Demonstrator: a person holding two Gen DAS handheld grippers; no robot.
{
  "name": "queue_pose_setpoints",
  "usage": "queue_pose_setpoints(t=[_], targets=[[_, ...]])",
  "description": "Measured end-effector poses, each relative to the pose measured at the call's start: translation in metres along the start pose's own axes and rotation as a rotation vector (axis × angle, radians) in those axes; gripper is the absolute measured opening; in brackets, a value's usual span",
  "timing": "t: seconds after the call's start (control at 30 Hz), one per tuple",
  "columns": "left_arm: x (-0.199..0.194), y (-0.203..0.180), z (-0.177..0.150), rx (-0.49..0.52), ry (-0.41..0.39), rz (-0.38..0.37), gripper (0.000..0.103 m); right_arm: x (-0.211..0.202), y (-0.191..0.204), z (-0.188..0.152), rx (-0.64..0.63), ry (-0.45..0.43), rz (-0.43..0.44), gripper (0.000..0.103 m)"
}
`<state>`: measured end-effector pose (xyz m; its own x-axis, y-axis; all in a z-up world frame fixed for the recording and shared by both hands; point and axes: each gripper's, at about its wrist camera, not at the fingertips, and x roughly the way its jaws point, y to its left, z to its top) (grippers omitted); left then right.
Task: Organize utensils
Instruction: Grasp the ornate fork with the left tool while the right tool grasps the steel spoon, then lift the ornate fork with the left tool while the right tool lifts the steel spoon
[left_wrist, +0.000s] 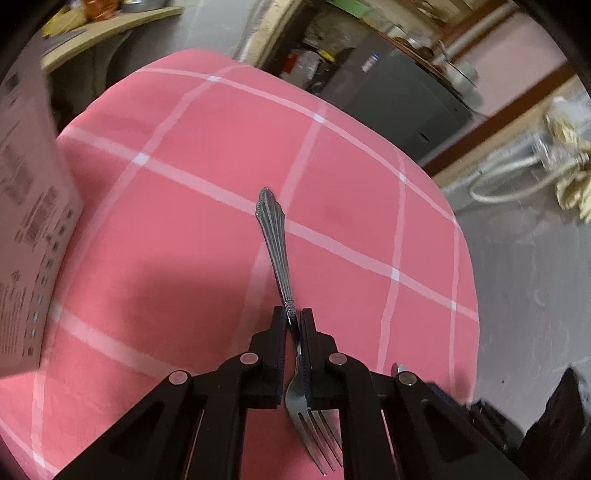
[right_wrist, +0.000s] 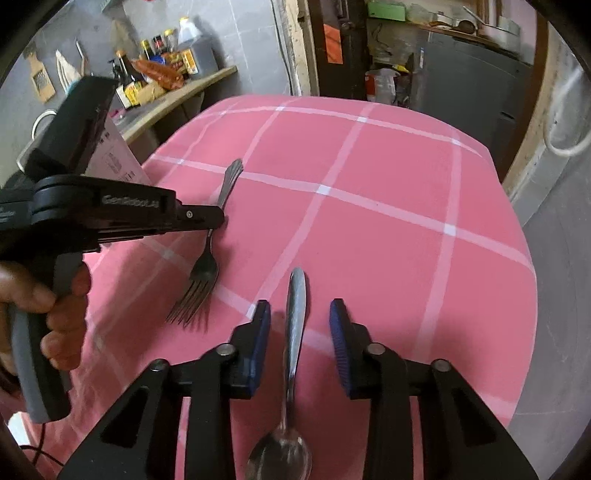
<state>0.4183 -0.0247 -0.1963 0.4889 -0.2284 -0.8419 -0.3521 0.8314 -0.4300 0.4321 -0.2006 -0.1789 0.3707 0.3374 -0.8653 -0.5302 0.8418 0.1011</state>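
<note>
A steel fork (left_wrist: 275, 236) with a ribbed fan-shaped handle end is clamped at its neck by my left gripper (left_wrist: 293, 313), which is shut on it. Its tines point back toward the camera. In the right wrist view the same fork (right_wrist: 205, 266) hangs from the left gripper (right_wrist: 218, 218) low over the pink cloth; whether it touches I cannot tell. A steel spoon (right_wrist: 295, 325) lies on the cloth between the blue pads (right_wrist: 260, 332) of my right gripper (right_wrist: 300, 305). There is a gap on each side of the spoon, so this gripper is open.
The table wears a pink cloth (right_wrist: 388, 229) with white lines. A printed cardboard box (left_wrist: 29, 221) stands at its left edge. A person's hand (right_wrist: 55, 306) holds the left gripper's handle. A wooden shelf with bottles (right_wrist: 166, 62) is behind, and the table's edge (left_wrist: 469, 280) drops off to the right.
</note>
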Motion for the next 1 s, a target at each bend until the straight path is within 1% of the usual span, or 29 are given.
queue_pose_setpoints(t=[0.03,0.13,0.17,0.3,0.43,0.57,0.63,0.8,0.9,0.97,1.0], targets=[[0.001,-0.001,0.001,0.009,0.010,-0.012,0.007,0.001,0.000,0.002,-0.003,0.006,-0.003,0.011],[0.003,-0.002,0.002,0.048,0.043,-0.040,0.007,-0.003,-0.003,0.002,0.002,0.002,0.010,0.010],[0.004,-0.004,0.002,0.070,0.066,-0.056,0.007,-0.006,-0.005,0.001,0.017,-0.002,0.017,0.010],[0.006,-0.013,-0.004,0.144,0.129,-0.100,0.007,-0.024,-0.019,-0.021,0.098,-0.004,0.032,0.010],[0.008,-0.023,-0.017,0.188,0.185,-0.140,0.006,-0.042,-0.034,-0.048,0.175,-0.023,0.030,0.009],[0.007,-0.039,-0.035,0.277,0.256,-0.141,0.005,-0.049,-0.045,-0.068,0.244,-0.027,0.057,0.009],[0.005,-0.042,-0.041,0.317,0.287,-0.128,0.005,-0.047,-0.048,-0.071,0.257,-0.025,0.072,0.009],[0.011,-0.041,-0.030,0.287,0.356,-0.144,0.006,-0.034,-0.049,-0.067,0.271,0.023,0.107,0.009],[0.014,-0.046,-0.028,0.316,0.372,-0.119,0.006,-0.027,-0.049,-0.062,0.267,0.042,0.119,0.010],[0.019,-0.052,-0.024,0.328,0.388,-0.109,0.006,-0.025,-0.047,-0.061,0.259,0.058,0.129,0.012],[0.018,-0.050,-0.023,0.328,0.397,-0.106,0.006,-0.024,-0.045,-0.061,0.255,0.068,0.136,0.016]])
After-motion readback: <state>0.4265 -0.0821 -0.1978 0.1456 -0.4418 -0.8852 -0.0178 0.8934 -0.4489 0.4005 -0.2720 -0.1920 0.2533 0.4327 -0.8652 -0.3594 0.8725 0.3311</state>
